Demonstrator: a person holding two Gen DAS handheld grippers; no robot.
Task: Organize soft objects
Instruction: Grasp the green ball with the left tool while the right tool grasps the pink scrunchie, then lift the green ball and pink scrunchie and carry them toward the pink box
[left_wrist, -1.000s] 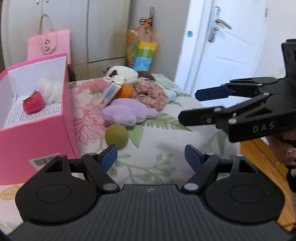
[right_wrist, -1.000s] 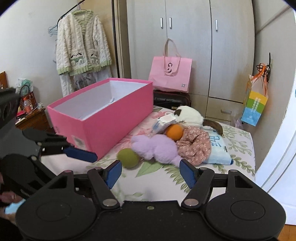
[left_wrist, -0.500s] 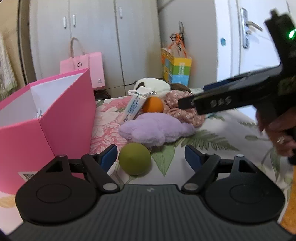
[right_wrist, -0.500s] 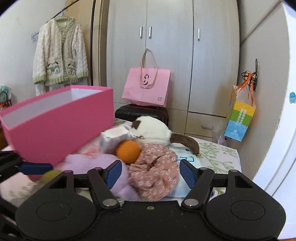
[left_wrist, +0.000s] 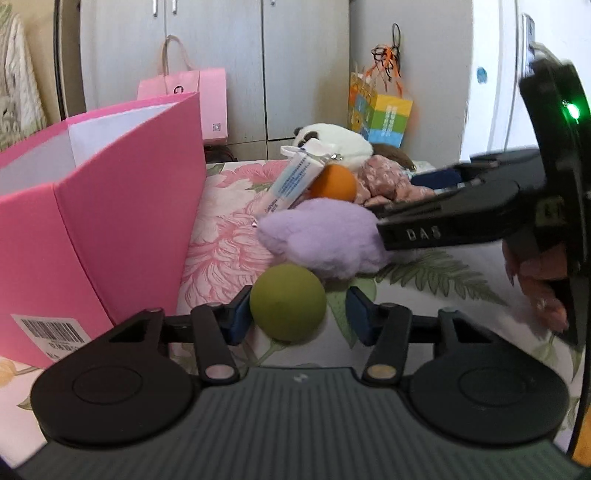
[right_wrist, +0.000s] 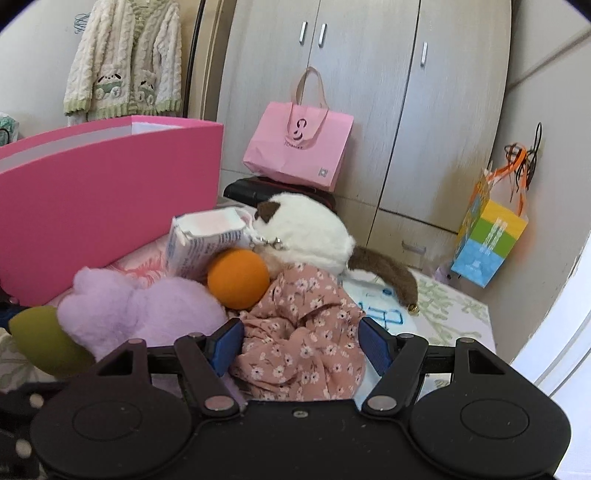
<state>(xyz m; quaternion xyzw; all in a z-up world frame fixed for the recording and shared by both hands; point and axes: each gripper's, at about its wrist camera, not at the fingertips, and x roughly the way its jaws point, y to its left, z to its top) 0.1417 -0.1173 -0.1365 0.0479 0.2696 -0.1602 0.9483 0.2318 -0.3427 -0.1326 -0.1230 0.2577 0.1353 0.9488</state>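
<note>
1. The left gripper (left_wrist: 295, 310) sat low over the flowered bedspread (left_wrist: 229, 236) with the green ball (left_wrist: 288, 302) between its blue pads. Its jaws had just been closing; one pad touched the ball's side, while a thin gap showed at the other, so the pinch did not look finished

2. That ball lay nearest the pink box (left_wrist: 110, 229), just beside its wall, which probably explains why it was taken first: it was loose, clear of the heap and a short carry from the box

3. The right gripper (right_wrist: 299, 343) was spread wide around the floral pink cloth bundle (right_wrist: 303, 332). The bundle filled the space between the pads, yet neither pad clearly pressed into it, so I judged it framed rather than gripped

4. The remaining soft things were heaped together beyond the ball: a lilac plush (left_wrist: 325, 236), an orange ball (right_wrist: 238, 278) wedged against it, and a white and brown plush (right_wrist: 306, 232) behind. A tissue pack (right_wrist: 203, 240) leaned on the orange ball, propped up by the pile

5. In the left view the right gripper (left_wrist: 417, 201) reached in from the side over the lilac plush, a hand (left_wrist: 539, 280) on its handle. Each tool worked its own side of the heap, which kept them from crossing

6. The box stood open at the top beside the heap, ready to receive things; its inside could not be seen from either camera

7. As a judgement, most of the sorting remained, since the whole heap lay outside the box
</note>
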